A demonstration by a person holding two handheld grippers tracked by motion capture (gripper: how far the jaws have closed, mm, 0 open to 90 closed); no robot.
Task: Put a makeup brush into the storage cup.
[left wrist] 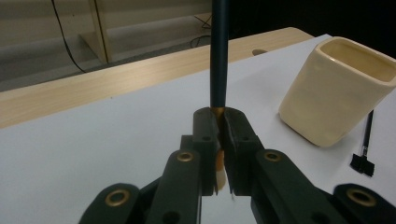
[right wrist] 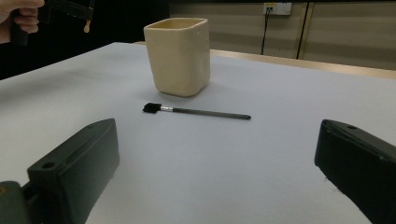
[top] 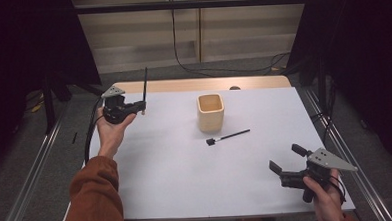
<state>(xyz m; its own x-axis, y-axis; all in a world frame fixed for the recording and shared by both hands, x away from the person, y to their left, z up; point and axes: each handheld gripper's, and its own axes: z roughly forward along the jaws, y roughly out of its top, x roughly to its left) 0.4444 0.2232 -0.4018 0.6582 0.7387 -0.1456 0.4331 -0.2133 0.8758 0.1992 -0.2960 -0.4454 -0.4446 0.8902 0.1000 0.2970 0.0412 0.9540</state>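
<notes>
L gripper (top: 143, 107) clamps upright brush (top: 145, 85); R gripper (top: 285, 161) wide open, empty. Cup (top: 210, 111), 2nd brush (top: 228, 136) between.

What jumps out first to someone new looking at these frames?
The left gripper, raised over the table's far left corner, is shut on a thin dark brush whose handle stands upright. Mid-table a cream square cup stands upright, with a second black brush lying flat just in front of it. The right gripper rests open at the near right edge, holding nothing.

Cup (top: 210, 111) mid-table (top: 187, 191); brush (top: 228, 137) just before it; gripped brush (top: 144, 85) far left.
</notes>
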